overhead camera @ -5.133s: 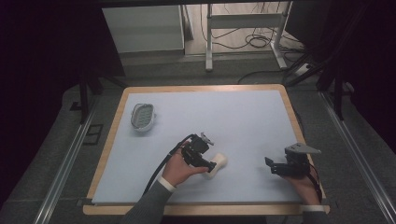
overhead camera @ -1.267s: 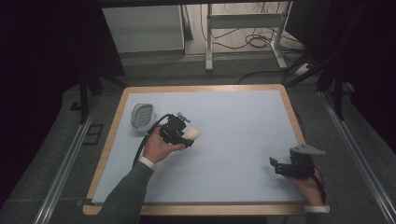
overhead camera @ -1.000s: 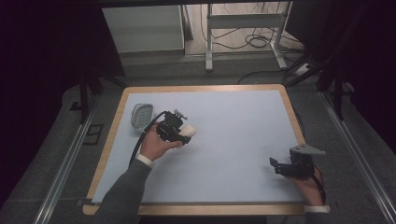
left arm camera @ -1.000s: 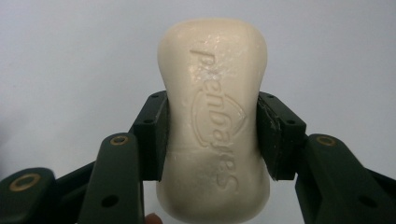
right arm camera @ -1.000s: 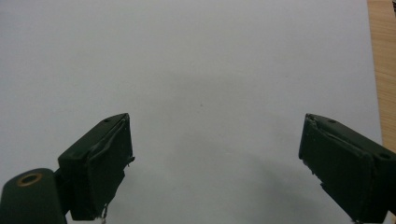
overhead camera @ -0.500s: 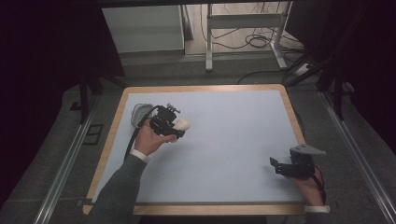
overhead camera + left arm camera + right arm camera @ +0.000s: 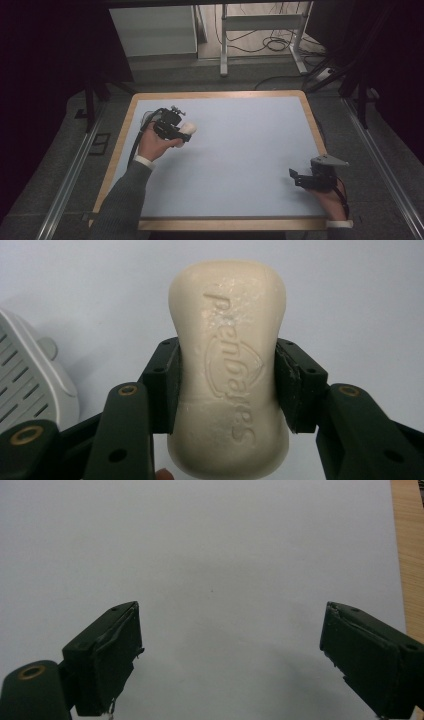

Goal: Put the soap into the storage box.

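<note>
Gripping a cream soap bar (image 7: 229, 370) in my left tongs (image 7: 227, 385), I hold it above the tabletop (image 7: 240, 150) beside a grey slatted dish (image 7: 25, 380); its embossed word reads "Safeguard". My right tongs (image 7: 230, 650) gape, released.

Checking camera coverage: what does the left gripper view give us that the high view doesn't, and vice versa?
Left gripper view alone: the lettering pressed into the soap bar, both pads clamped on its narrow waist, and the slotted top of the soap dish beside it. High view alone: the right gripper resting open near the table's right edge, the wooden table rim, both forearms, the floor beyond. Both: the left gripper shut on the soap bar above the blue mat.
</note>
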